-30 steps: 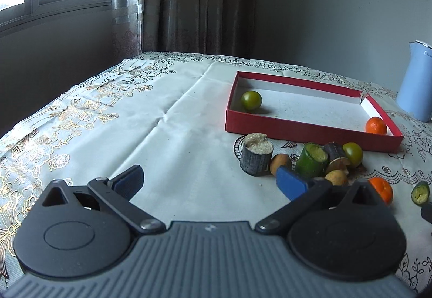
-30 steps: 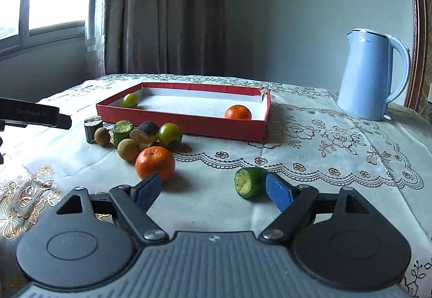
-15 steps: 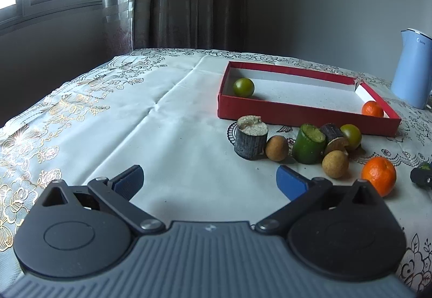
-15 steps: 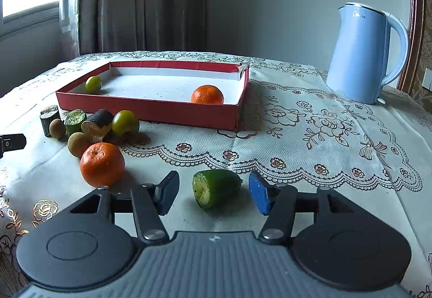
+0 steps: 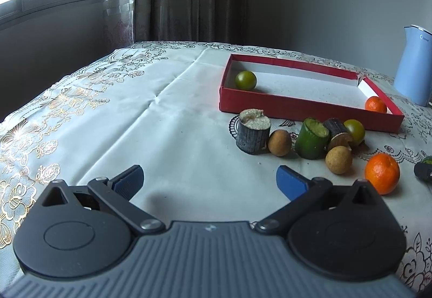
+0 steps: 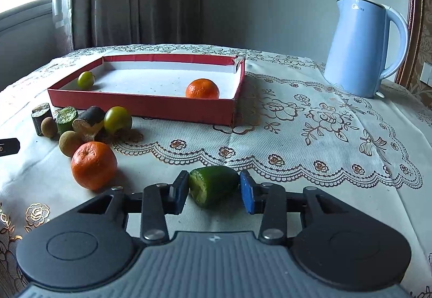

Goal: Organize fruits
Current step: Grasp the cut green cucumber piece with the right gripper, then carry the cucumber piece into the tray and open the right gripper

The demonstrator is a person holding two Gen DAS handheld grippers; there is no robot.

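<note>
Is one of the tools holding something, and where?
The right tool is closing on the green fruit piece, pads at its two sides. The left tool holds nothing.

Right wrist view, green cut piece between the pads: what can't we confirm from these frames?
- Green piece: its underside and whether it is off the tablecloth; the right gripper, closing on it, blocks this.
- Left wrist view: same piece cut off by the right edge, behind a dark finger.
- Pad contact: both pads look flush; firmness unreadable.
- Left gripper: open, empty.
</note>
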